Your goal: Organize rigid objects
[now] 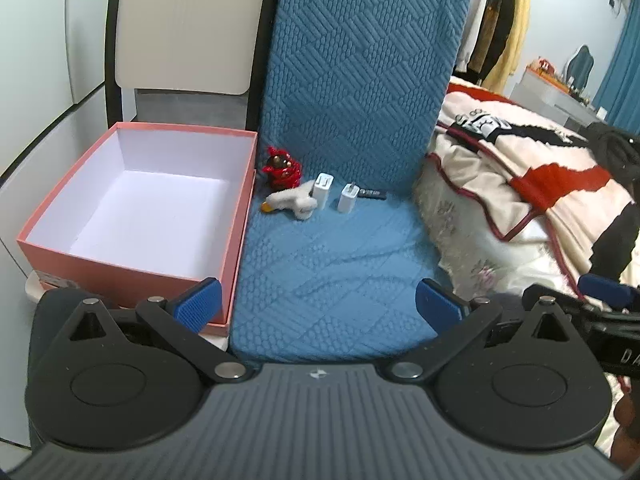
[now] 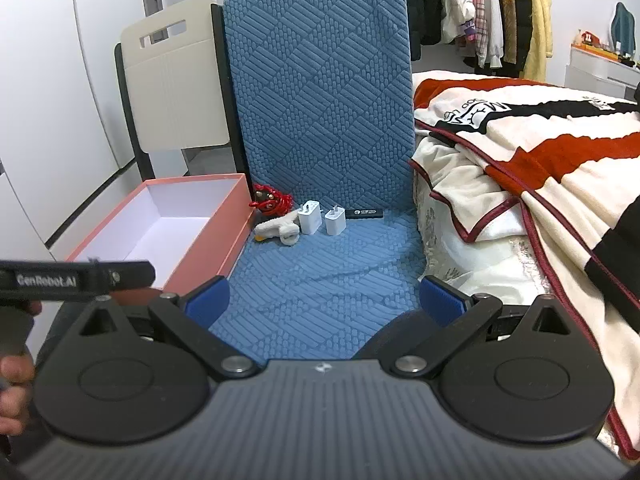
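Both the left claw [image 1: 318,304] and right claw [image 2: 324,300] hang spread apart and empty, near the chair seat [image 1: 320,264]. At the seat's far end lie two white chargers [image 1: 322,191], a plush toy [image 1: 290,201], a red trinket [image 1: 281,168] and a black stick [image 1: 373,194], right of the empty pink box [image 1: 132,216]

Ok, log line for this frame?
stage: pre-grasp | left gripper: open, empty | right gripper: open, empty | pink box: empty | two white chargers: on blue seat
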The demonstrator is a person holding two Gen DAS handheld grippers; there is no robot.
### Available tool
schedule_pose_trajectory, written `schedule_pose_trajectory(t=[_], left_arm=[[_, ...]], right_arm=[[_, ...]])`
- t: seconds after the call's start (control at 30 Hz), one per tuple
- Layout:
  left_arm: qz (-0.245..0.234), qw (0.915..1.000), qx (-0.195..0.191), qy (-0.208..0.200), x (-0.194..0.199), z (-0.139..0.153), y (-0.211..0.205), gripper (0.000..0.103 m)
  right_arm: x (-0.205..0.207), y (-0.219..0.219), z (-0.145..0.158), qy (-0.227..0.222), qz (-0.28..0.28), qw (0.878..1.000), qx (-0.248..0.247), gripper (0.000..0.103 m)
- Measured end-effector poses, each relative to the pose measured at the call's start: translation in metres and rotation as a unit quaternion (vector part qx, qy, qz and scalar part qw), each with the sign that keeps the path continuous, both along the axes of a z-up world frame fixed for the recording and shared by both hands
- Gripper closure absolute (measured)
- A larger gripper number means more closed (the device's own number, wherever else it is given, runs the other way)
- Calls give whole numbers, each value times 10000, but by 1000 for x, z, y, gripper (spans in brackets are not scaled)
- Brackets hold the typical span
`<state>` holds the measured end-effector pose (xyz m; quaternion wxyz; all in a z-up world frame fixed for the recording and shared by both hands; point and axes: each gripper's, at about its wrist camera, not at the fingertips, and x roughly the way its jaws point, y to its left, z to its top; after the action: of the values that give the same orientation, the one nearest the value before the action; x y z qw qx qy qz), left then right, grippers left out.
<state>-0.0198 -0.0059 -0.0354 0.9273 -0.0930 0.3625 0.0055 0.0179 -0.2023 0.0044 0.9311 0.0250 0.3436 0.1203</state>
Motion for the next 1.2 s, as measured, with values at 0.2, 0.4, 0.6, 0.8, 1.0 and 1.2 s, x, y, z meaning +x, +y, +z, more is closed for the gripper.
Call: schedule_pose_trajectory(t=[0.2,0.4,0.6,0.8,1.0,1.2], left_arm=[[26,10000,-9,82,8,-8,1,0],[38,9999,76,114,12,-16,1,0],[46,9997,98,205,15,-22,6,0],[-2,9995,157,280,19,-29,4,0],[-45,9994,150,307,26,-36,3,0],[-85,9992,259,293,40,-42,5,0]], right_arm=[[7,1,-10,39,71,9999,61,0],[13,-1,-16,32,111,9999,127,0],[17,1,-18,62,118,9998,119,0],[20,0,-22,89,89,9997,190,0],[24,-1,-30,131,9,9997,204,0],[35,-4,-42,156,-25,9995,274,0]])
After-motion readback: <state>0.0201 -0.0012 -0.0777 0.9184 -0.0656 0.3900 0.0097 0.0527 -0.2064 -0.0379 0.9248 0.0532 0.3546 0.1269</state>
